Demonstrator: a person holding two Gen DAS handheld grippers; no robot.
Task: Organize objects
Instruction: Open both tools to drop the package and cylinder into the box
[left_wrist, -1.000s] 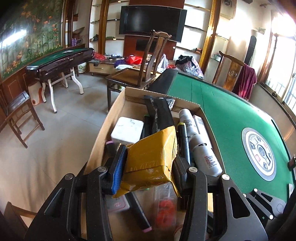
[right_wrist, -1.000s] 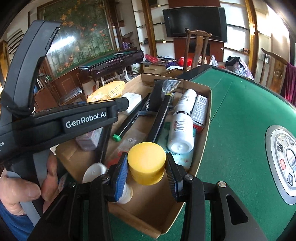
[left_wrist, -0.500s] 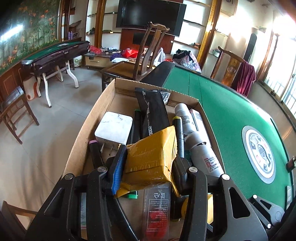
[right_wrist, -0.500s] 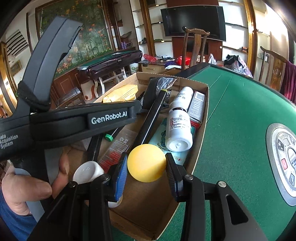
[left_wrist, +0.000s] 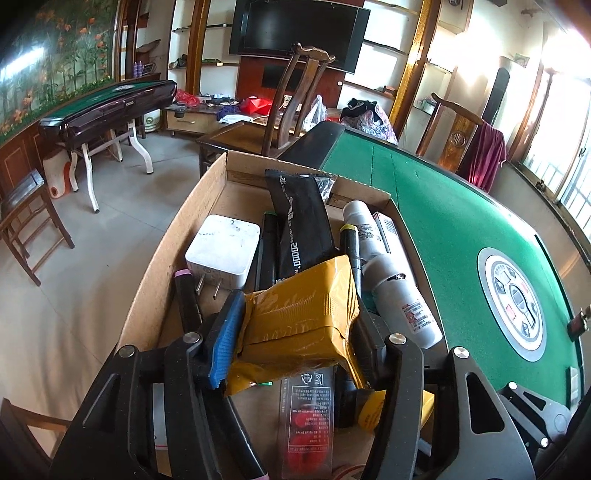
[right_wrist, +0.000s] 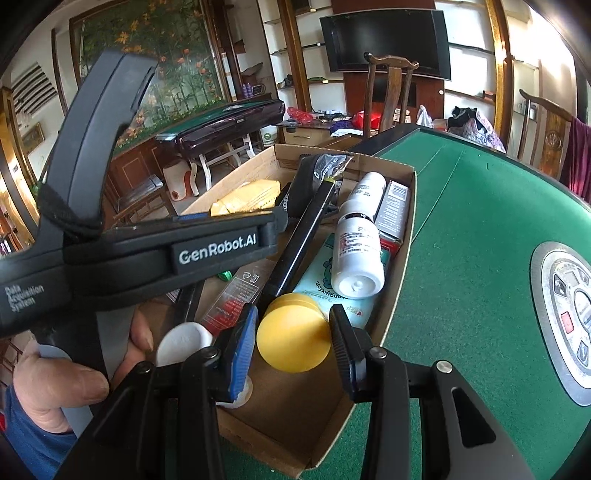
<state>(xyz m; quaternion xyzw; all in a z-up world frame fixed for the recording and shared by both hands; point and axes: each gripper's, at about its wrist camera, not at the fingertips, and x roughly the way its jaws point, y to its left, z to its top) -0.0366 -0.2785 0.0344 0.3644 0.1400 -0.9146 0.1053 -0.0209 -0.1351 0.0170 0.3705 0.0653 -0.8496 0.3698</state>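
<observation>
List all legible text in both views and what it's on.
"GenRobot.AI": side of the left tool.
"Data Acquisition System": its handle, lower left in the right wrist view.
"2000+": black pouch in the box.
Print on the white bottles, grey carton, clear packet and teal pack: too small or blurred.

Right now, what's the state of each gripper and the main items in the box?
left gripper: shut on yellow packet
right gripper: shut on yellow cap
cardboard box: open-topped, on green table
white bottle: lying on its side
white charger: lying flat, unplugged
</observation>
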